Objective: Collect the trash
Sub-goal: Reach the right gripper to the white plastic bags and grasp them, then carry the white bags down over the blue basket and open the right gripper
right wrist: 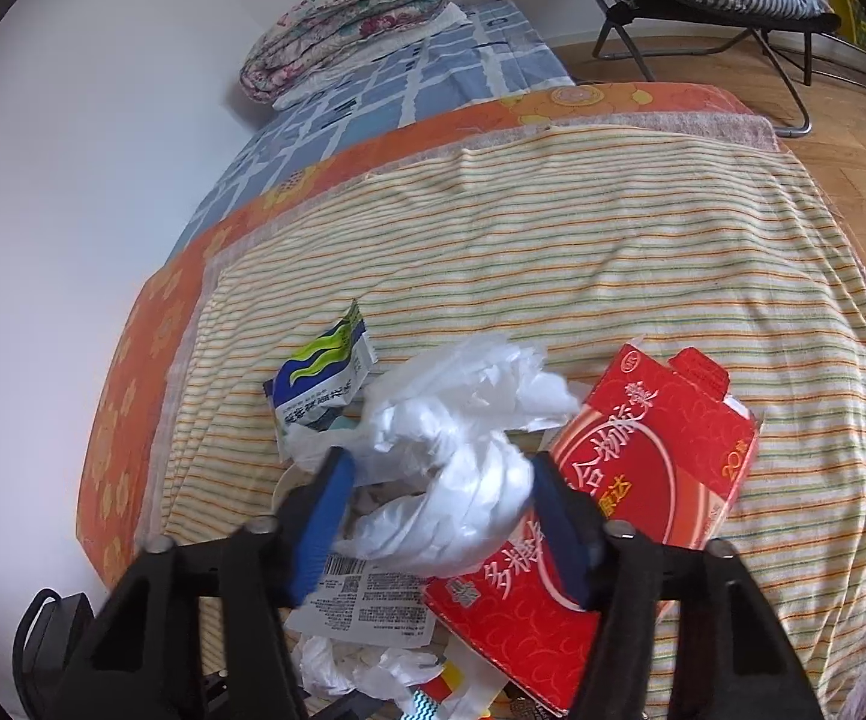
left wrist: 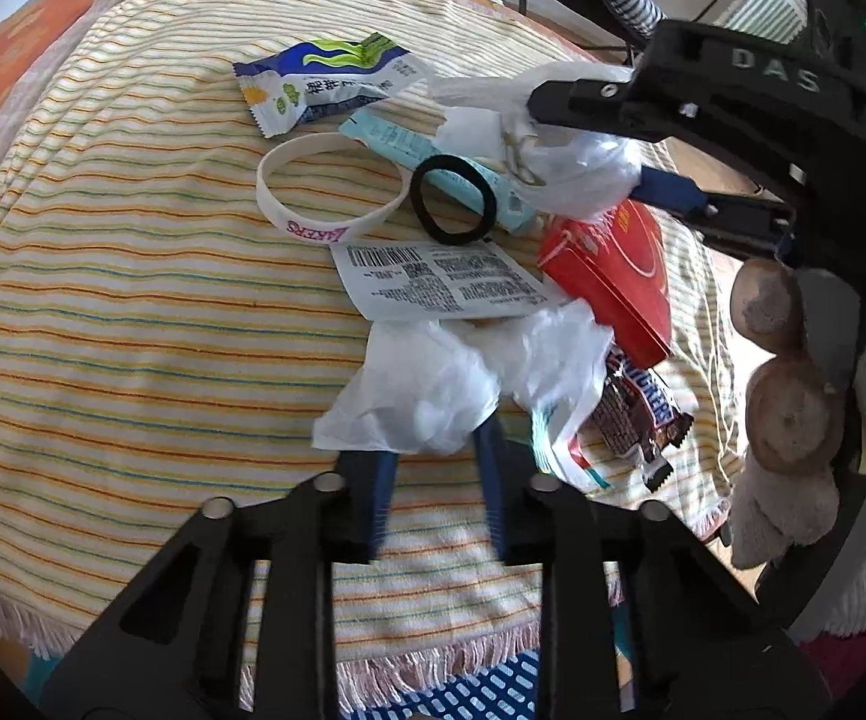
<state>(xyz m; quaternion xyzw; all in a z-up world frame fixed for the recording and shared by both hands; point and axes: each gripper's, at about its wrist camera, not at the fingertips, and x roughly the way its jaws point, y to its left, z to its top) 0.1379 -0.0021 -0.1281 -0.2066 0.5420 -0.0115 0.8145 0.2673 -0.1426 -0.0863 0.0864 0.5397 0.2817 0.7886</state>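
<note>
Trash lies on a striped towel. My left gripper is shut on the edge of a white plastic bag, its blue fingers pinching it. My right gripper grips a crumpled white plastic wad, seen from the left wrist view lifted above the pile. A red carton, a blue-green snack wrapper, a printed label, a Snickers wrapper and a light blue packet lie around.
A white wristband and a black hair tie lie on the towel. A plush toy sits at right. A folded quilt and a folding chair stand beyond the bed; wood floor lies to the right.
</note>
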